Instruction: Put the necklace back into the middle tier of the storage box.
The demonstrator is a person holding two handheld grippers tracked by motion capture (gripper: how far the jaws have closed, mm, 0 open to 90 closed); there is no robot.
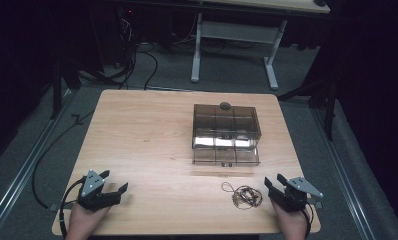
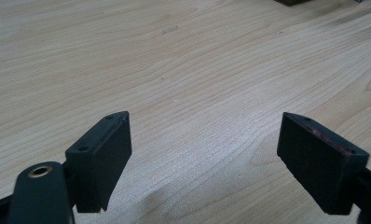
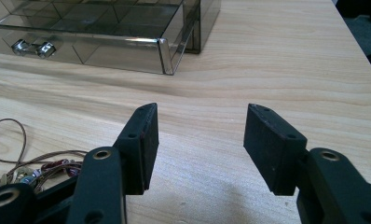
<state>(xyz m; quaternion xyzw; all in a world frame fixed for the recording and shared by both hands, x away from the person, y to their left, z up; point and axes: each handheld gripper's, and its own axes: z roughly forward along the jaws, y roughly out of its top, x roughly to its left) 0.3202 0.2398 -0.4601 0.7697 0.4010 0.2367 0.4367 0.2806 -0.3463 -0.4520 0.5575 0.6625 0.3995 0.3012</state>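
Two grippers rest at near edge of table (image 1: 152, 130), both empty. Necklace (image 1: 244, 195), a tangle of thin brown cord w/ small beads, lies on the wood just beside right gripper (image 1: 275, 186), on its inner side; left gripper (image 1: 114, 183) is well apart from it, across the table. Right hand is clearly the nearer one. In right gripper view the necklace (image 3: 39, 169) sits low and left of the jaws, partly hidden behind the left jaw's arm, not between the pads. Jaws there stand about half open, nothing in the gap, bare wood ahead. Left gripper (image 2: 204, 140) jaws wide, bare wood only. Necklace has no clear long axis; one cord loop trails toward the box. Box (image 1: 226, 129), smoky clear plastic w/ dividers, stands beyond it, mid-table, lower drawer (image 1: 225, 155) pulled out toward the person. Judgement: next move likely a short swing of right gripper inward and down onto the tangle; drawer looks like the destination.
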